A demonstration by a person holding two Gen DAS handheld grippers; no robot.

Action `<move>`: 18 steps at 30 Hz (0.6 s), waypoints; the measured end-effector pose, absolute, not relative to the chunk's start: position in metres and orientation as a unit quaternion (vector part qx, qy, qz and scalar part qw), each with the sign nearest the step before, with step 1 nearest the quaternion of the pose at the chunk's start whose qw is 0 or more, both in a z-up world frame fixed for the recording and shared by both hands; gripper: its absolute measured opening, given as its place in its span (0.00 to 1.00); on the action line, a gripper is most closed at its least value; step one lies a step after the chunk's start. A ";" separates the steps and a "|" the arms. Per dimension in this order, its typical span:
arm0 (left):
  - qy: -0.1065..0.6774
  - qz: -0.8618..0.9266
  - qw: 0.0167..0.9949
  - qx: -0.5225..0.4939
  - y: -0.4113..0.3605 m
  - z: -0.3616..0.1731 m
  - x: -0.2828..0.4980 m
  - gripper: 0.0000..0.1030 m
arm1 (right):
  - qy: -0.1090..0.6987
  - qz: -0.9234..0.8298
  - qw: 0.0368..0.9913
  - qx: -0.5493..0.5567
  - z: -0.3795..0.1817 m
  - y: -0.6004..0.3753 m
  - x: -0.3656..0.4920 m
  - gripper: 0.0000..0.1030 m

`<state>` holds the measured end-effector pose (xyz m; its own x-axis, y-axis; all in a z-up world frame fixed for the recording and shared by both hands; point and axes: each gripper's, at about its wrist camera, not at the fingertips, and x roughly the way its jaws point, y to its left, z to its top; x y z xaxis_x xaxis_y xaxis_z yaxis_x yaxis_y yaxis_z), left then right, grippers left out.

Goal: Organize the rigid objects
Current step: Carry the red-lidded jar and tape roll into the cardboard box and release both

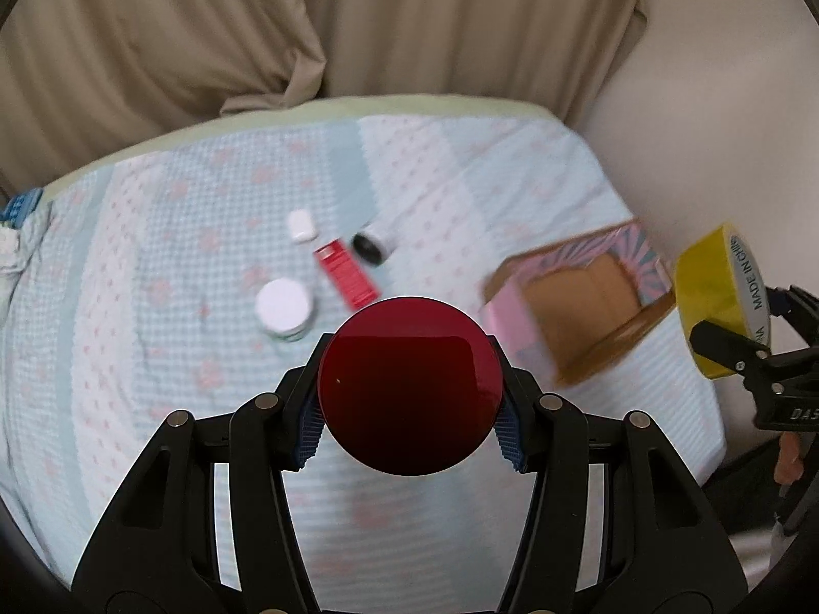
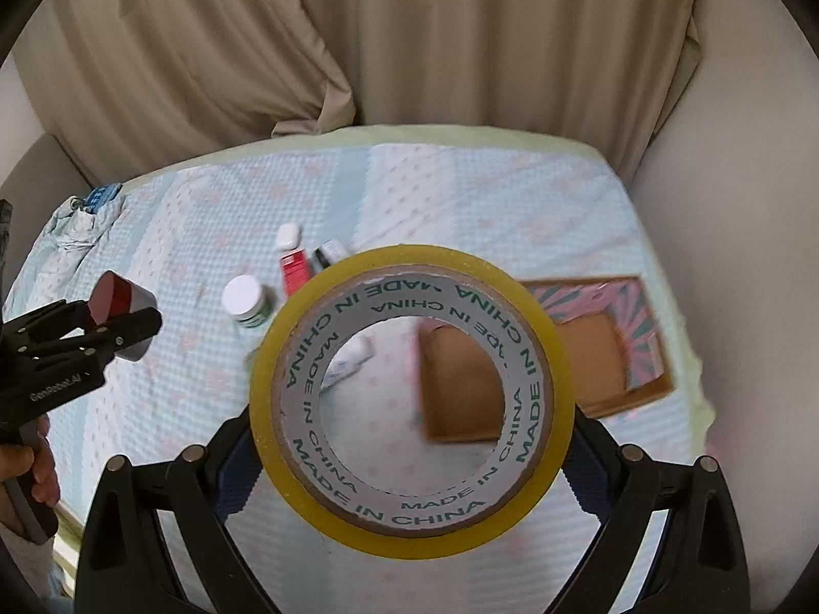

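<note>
Bedspread (image 1: 153,235) under beige curtains (image 1: 179,41): both of your grippers loaded, box waiting.

Cardboard box (image 1: 583,307), open-topped, pink-patterned walls, nothing visible inside; likely the drop point, so you hold both items aloft near it. Tape roll (image 2: 409,399), yellow, clamped across its rim by your right gripper (image 2: 409,465). Red round case (image 1: 409,384), pinched at its sides by your left gripper (image 1: 409,424). White-lidded jar (image 1: 284,307), red tube (image 1: 345,271), small black-capped pot (image 1: 371,245), white case (image 1: 299,225): unsorted, clustered mid-bed.

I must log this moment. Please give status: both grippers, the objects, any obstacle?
Left gripper shut on red round object. Right gripper shut on tape roll. Cardboard box open on bed; path unobstructed.
</note>
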<state>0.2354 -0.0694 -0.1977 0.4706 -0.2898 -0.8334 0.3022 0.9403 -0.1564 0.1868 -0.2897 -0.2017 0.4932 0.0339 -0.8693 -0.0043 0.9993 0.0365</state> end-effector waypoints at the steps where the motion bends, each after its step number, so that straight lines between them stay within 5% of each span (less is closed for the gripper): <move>1: 0.483 -0.170 0.859 0.001 -0.084 -0.193 0.236 0.49 | 0.502 0.015 0.865 0.012 -0.201 -0.303 0.188 0.94; 8: 0.486 -0.165 0.858 -0.026 -0.192 -0.196 0.249 0.49 | 0.520 0.034 0.853 -0.002 -0.226 -0.406 0.208 0.94; 18: 0.552 -0.177 0.814 -0.018 -0.325 -0.283 0.291 0.49 | 0.560 0.060 0.826 -0.032 -0.306 -0.492 0.252 0.94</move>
<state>0.2908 -0.3249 -0.2828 0.3270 -0.3088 -0.8931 0.2683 0.9366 -0.2256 0.2522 -0.4922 -0.3063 0.3663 0.0625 -0.9284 -0.1351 0.9907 0.0133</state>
